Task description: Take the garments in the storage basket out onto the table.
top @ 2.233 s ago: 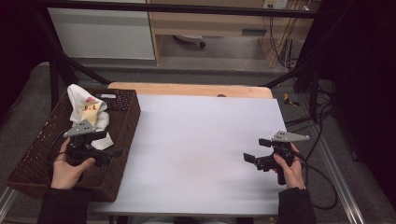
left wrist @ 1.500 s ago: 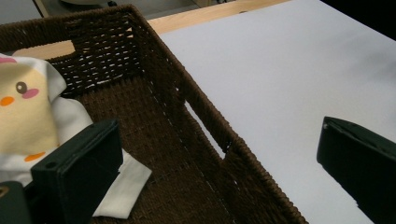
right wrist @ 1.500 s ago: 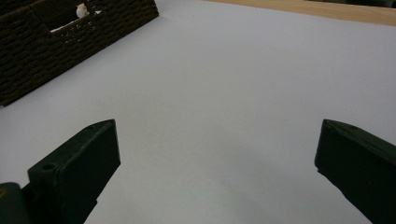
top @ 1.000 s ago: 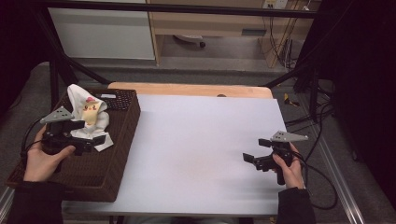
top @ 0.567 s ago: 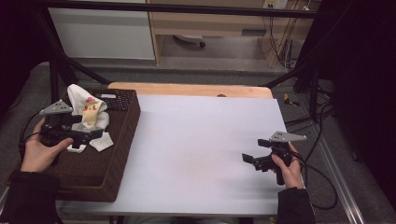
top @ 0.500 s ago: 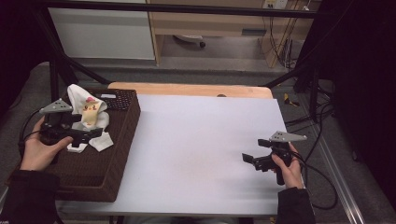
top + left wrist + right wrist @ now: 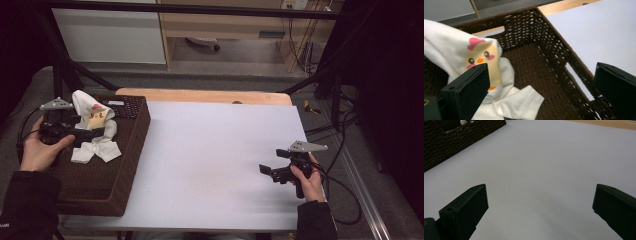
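Note:
A white garment printed with a yellow chick [image 7: 96, 131] [image 7: 482, 75] lies bunched in the brown wicker basket [image 7: 132, 145] [image 7: 554, 47] at the table's left. My left gripper [image 7: 92, 134] [image 7: 541, 92] hovers over the basket's left side, open, its jaws wide apart with the cloth just beyond the left jaw. My right gripper [image 7: 267, 172] [image 7: 540, 212] rests near the white table's [image 7: 215, 145] right front, open, with only bare table surface [image 7: 544, 170] between its jaws.
A wooden board edge [image 7: 200, 95] runs along the table's far side. Cables [image 7: 345, 180] trail off the right edge. The basket's corner [image 7: 454, 137] shows far left in the right gripper view. A dark metal frame [image 7: 65, 75] stands behind the basket.
My left gripper has drawn back to the left and farther up over the basket, away from the garment's front. The right gripper has stayed put.

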`<state>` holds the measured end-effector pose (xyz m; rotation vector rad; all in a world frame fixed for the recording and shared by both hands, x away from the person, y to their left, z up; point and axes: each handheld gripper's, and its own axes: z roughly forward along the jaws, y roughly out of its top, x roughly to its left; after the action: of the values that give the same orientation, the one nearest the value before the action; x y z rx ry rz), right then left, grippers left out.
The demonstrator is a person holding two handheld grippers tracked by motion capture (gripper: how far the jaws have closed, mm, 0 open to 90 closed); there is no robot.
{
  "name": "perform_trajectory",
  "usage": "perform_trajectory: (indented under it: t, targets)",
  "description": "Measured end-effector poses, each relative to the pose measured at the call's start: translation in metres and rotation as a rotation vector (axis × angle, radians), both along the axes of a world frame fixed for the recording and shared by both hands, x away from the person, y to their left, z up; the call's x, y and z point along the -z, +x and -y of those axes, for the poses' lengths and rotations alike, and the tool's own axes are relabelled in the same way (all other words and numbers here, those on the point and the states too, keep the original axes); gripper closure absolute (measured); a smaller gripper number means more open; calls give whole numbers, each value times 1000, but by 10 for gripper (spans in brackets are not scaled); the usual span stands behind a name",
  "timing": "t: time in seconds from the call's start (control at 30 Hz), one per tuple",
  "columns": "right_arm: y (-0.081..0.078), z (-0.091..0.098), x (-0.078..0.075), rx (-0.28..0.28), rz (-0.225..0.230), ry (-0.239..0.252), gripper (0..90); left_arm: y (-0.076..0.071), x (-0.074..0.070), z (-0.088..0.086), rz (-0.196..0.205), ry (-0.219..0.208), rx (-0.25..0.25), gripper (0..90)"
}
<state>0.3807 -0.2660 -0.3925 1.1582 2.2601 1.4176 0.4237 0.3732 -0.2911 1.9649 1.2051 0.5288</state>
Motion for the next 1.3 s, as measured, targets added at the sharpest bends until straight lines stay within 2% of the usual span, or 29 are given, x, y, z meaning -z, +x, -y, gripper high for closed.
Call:
perform_trajectory:
  t: [0.1,0.33,0.63,0.7,0.87,0.9,1.07,1.2,1.3]
  targets:
    - [0,0,0,2,0,0,7,7,1,-4,-5,4,-29,11]
    - [0,-1,1,2,-3,-2,7,17,5,-4,-17,43,-54,18]
    - [0,0,0,4,1,-2,7,36,20,-13,-51,99,-126,38]
    - [0,0,1,6,-2,-2,7,38,22,-13,-46,109,-139,42]
    - [1,-1,1,4,-3,-7,7,43,26,-17,-46,115,-160,68]
    - [1,-1,1,5,-4,-7,7,46,29,-20,-49,113,-179,77]
    - [0,0,1,4,-3,-1,7,52,34,-27,-55,100,-214,103]
    - [1,0,1,5,0,-2,7,58,40,-30,-62,123,-225,114]
    - [1,0,2,7,-6,-3,7,63,46,-35,-86,132,-232,131]
